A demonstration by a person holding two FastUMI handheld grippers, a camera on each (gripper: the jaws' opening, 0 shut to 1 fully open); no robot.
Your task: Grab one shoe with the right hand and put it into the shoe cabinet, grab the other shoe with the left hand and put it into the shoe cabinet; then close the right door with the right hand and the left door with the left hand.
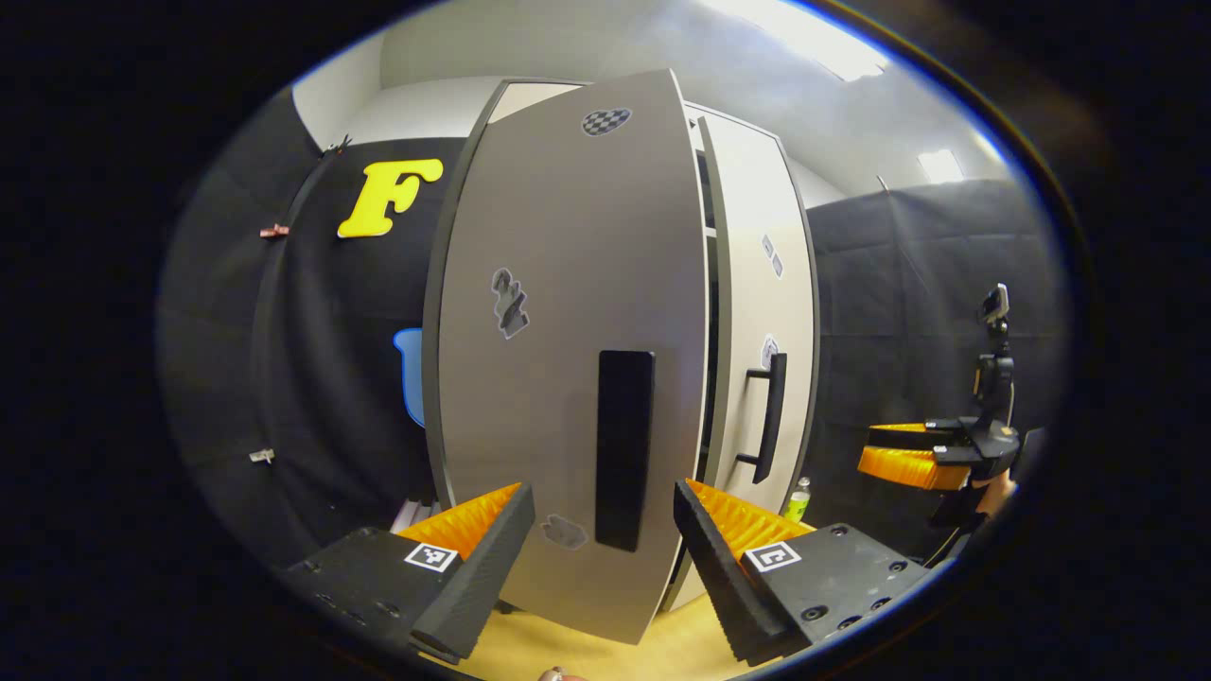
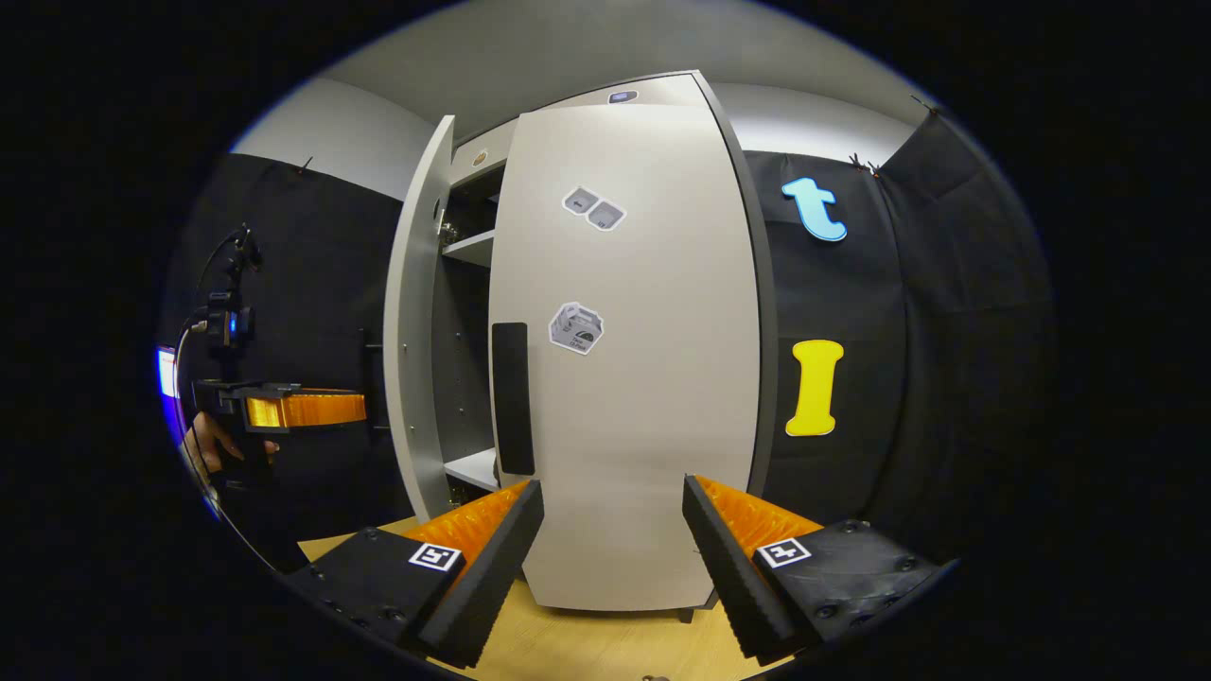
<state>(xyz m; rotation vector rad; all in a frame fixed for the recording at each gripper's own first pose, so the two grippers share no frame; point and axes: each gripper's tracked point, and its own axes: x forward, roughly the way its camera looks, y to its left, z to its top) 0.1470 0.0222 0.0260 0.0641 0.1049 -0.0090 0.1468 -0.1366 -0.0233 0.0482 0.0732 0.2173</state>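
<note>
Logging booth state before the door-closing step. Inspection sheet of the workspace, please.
Surface: light wood floor under the cabinet, bare where visible.
Job's things: shoe cabinet's right door looks shut or nearly so; left door ajar, shelves visible through the gap. Shoes: nothing seen.
Clutter: small bottle on the floor by the cabinet.
Grippers: left claw open, fingers either side of the left door's black handle, not touching. Right claw open, facing the right door.
Cables: thin cable looping off the left gripper's camera mount.
Surroundings: black cloth wall, ceiling light.

Pale shoe cabinet: left door ajar, right door nearly shut.
</note>
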